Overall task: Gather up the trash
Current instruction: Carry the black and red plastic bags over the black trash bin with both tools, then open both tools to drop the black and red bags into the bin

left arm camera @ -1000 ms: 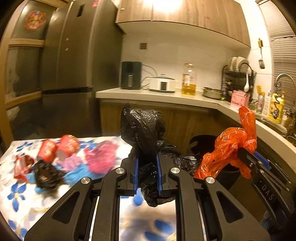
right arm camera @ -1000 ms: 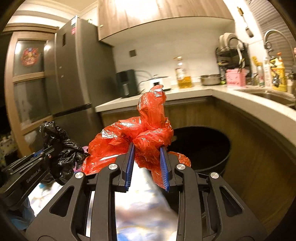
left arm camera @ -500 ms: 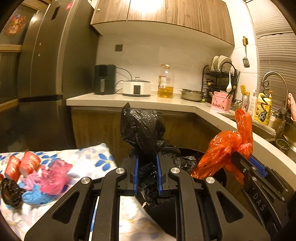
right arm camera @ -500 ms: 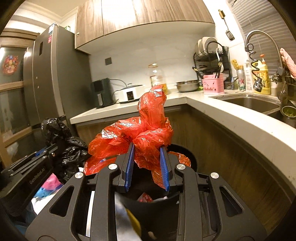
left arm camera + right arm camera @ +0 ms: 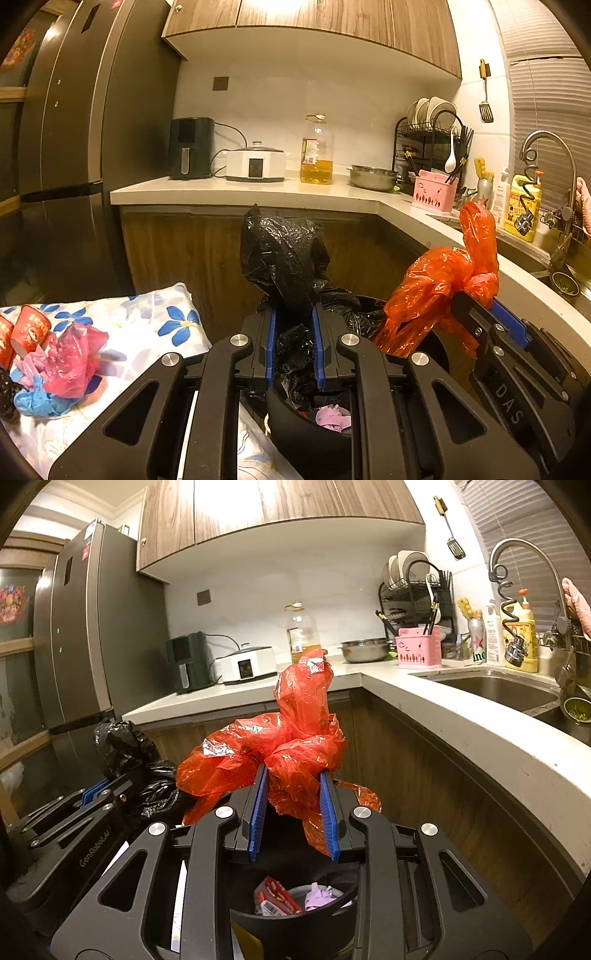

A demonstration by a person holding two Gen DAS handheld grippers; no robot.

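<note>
Trash: black bag [image 5: 284, 254] clamped in left claw [image 5: 294, 334], frame ctr; red bag [image 5: 291, 738] clamped in right claw [image 5: 293, 810]. Both sit over bin [image 5: 295, 923] rim, lower ctr, bin mouth open below. Table [image 5: 155, 325] edge lower left, just beside bin; more scraps [image 5: 62, 362] there. Worktop [image 5: 461, 723] curves along right, close to bin.

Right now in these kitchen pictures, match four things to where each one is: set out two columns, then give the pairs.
Things:
1 black bag
2 red bag
3 oil bottle
4 paper cups

Places:
A on the counter
B in the right gripper
C on the flowered cloth
D in the left gripper

Pairs: 1-D, 2-B, 3-A, 4-C
</note>
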